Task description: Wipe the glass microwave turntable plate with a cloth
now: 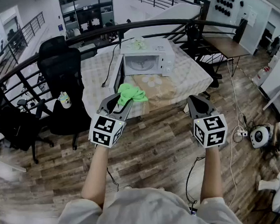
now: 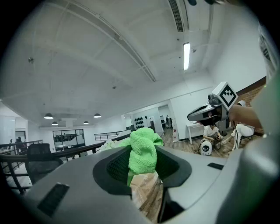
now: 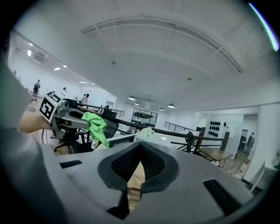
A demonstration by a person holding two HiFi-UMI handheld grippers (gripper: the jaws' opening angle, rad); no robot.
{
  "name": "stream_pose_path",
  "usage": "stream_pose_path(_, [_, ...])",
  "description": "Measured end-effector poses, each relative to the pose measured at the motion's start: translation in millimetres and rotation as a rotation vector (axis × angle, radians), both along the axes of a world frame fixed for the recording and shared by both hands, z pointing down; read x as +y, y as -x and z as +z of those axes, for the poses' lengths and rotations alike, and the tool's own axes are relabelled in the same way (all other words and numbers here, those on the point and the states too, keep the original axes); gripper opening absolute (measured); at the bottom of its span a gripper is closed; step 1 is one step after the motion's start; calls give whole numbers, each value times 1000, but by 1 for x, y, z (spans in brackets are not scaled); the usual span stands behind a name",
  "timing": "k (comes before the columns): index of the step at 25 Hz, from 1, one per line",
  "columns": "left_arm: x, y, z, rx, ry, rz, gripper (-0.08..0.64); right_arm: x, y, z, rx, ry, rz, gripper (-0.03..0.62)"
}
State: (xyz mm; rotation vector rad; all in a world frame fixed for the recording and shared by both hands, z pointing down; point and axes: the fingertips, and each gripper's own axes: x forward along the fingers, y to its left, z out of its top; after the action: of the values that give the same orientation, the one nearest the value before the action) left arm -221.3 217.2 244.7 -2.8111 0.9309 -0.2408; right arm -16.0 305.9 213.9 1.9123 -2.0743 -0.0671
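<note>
Head view: green cloth (image 1: 132, 93), long axis drooping downward, pinched in left tool (image 1: 118, 102); right tool (image 1: 195, 100) pressed together, empty.

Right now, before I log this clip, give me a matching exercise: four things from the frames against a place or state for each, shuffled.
Things:
1. left gripper
2. right gripper
3. microwave
4. black office chair

Place or state:
A. on the table
B. jaws together, nothing between them
C. on the floor, beside the table at the head view's left
D. jaws shut on the green cloth

Pairs: 1-D, 2-B, 3-A, 4-C
</note>
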Motion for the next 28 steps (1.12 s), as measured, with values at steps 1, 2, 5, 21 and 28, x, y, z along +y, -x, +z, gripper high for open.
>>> stream_pose_path(1, [1,-4,0,-2,-1,0,155,0,-4,0,-3,-2,-2,14])
stream_pose_path(2, [2,-8,0,-5,-2,-1,155,0,-8,0,-7,-4,-2,14])
stream_pose_path(5, [7,-20,2,-14,-2,-7,155,0,-25,3,-20,-5,12,12])
stream_pose_path(21, [25,-93,15,5,17,-133,143,-3,-111,28,-123,4,-90,12])
stream_pose_path(28, [-34,-111,27,-17,34,-138,144,-55,-116,37,-121,-10,-152,13])
